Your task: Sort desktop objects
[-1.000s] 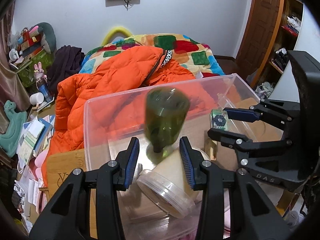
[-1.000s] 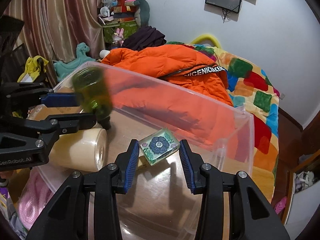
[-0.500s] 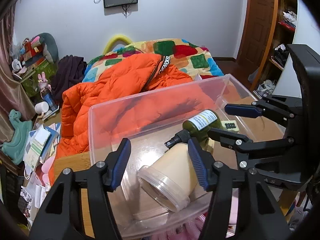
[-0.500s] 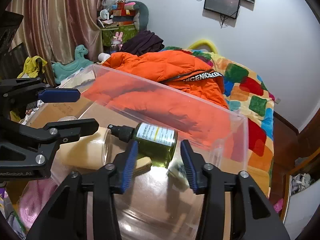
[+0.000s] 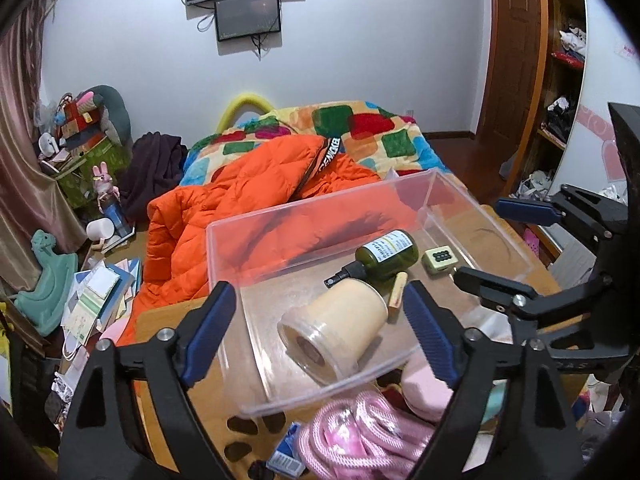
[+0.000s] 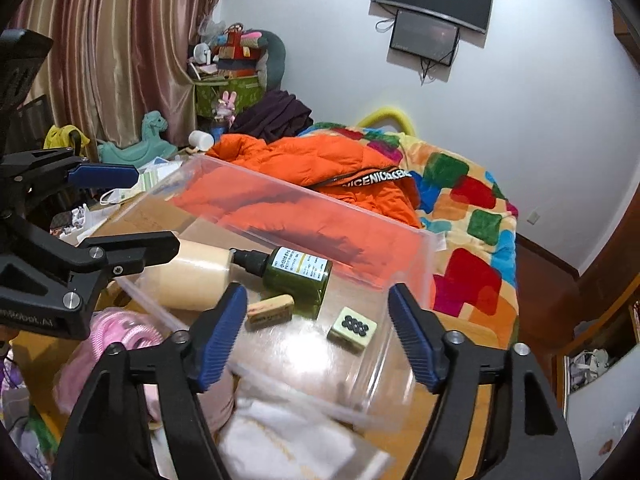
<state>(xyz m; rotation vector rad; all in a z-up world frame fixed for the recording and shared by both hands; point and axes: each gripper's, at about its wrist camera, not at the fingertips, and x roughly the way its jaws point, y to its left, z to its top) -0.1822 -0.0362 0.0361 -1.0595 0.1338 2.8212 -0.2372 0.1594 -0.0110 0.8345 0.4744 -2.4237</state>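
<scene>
Your left gripper (image 5: 320,332) and right gripper (image 6: 316,332) are both opening wide, nothing between the jaws. The green bottle (image 5: 386,256) and tile (image 6: 352,328) lie in the clear bin (image 5: 320,212).

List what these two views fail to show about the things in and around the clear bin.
- Green bottle: label print too small to read in either view.
- Pink rope: cut off by the left wrist view's bottom edge and the left gripper.
- White cloth: blurred, behind the bin wall, right wrist view.
</scene>
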